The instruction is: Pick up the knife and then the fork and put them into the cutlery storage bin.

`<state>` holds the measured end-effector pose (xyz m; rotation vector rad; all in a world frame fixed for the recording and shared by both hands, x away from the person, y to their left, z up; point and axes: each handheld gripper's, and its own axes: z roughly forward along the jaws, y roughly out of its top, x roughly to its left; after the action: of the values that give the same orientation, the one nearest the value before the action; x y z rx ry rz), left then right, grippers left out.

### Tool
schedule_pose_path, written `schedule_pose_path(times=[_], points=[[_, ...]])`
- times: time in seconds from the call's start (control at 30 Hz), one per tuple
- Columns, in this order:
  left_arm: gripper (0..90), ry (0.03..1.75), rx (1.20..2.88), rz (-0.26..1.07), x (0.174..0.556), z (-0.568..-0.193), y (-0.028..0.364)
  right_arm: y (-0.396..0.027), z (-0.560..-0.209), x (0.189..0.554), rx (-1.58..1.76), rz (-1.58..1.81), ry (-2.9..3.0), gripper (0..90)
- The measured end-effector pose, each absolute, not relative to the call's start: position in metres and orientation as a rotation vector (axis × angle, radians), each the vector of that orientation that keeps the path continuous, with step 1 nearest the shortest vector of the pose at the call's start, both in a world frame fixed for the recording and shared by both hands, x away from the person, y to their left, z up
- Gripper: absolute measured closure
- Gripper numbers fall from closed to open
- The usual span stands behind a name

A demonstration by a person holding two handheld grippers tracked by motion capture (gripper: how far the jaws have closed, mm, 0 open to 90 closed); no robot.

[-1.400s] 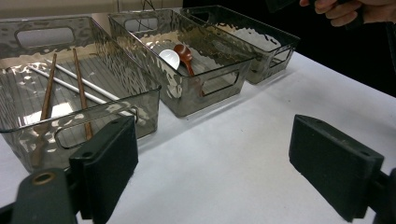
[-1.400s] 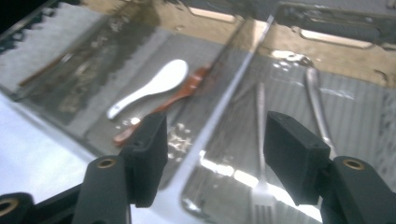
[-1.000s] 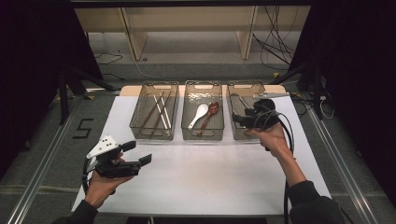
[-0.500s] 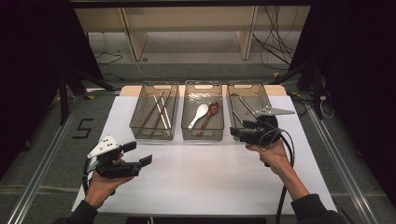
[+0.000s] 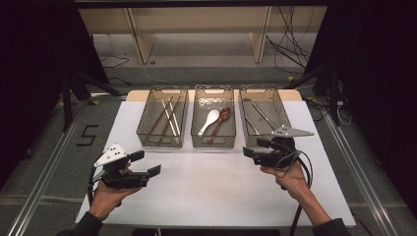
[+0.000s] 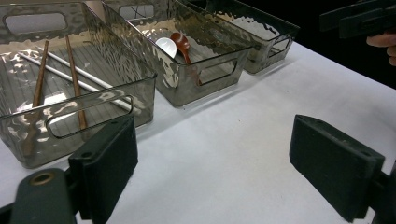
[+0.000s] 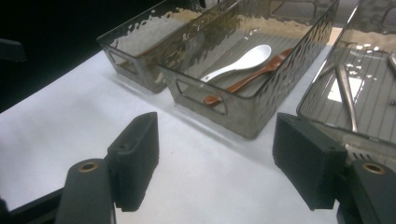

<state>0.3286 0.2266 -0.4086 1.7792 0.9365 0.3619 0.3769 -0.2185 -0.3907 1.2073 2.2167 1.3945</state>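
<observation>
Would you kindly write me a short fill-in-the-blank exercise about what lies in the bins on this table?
1. The number of clear bins on the white table is ____.
2. The white spoon lies in the ____ bin of the row.
3. Beside the white spoon lies a spoon coloured ____.
4. The chopsticks lie in the bin nearest the ____ gripper.

Missing words: three; middle; brown; left

Dark sleeves, black grippers (image 5: 253, 151), grey plates.

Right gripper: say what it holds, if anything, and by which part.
Nothing. The right gripper has its jaws wide apart over the white table, with nothing between them, in front of the trays.
</observation>
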Motion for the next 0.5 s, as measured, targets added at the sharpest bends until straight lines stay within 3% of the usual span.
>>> schedule_pose_path(times=[0.5], points=[[14.8,0.932,1.772,0.347,0.328,-0.409,0.226,-0.224,-0.401,0.347,1.169,1.379,2.209,28.4]])
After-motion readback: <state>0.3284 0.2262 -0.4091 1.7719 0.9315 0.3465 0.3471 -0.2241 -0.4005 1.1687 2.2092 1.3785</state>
